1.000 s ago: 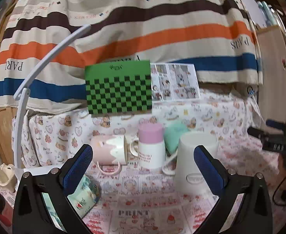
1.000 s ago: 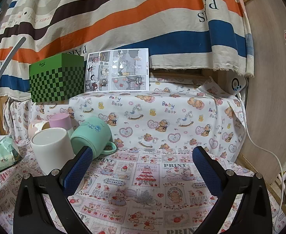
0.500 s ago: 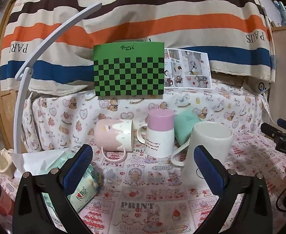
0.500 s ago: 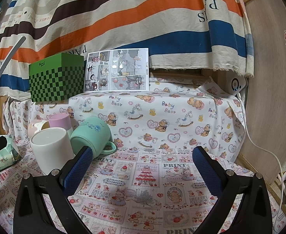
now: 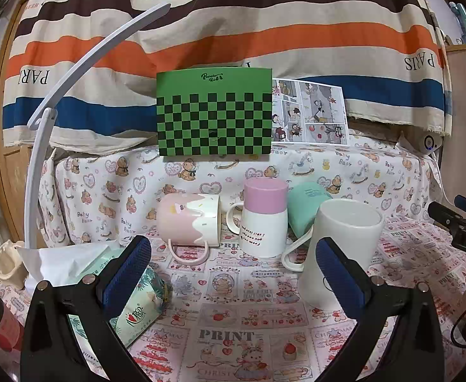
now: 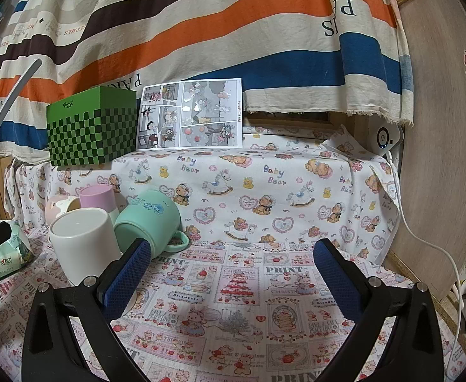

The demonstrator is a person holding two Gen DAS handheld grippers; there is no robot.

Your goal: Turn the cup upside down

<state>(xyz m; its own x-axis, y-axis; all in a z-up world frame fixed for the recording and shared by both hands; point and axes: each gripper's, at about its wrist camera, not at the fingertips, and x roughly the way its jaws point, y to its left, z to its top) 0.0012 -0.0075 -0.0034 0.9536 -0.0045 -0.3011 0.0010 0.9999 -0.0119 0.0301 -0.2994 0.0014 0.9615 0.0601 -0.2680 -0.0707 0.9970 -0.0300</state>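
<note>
White cup point(image 5: 341, 251): upright, glazed, probably heavy, slippery, breakable; take it across the body or by its handle; your left gripper point(image 5: 233, 273) and right gripper point(image 6: 229, 273) have jaws wide apart, empty.

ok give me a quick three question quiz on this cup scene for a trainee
1. True or false: the white mug stands with its mouth facing up.
2. Which cup lies on its side with its handle toward the camera in the left wrist view: A) pink mug B) pink-topped cup C) white mug?
3. Fill in: the left gripper and right gripper both have jaws that are ____.

Key: 1 true; 2 A; 3 open, holding nothing.
</note>
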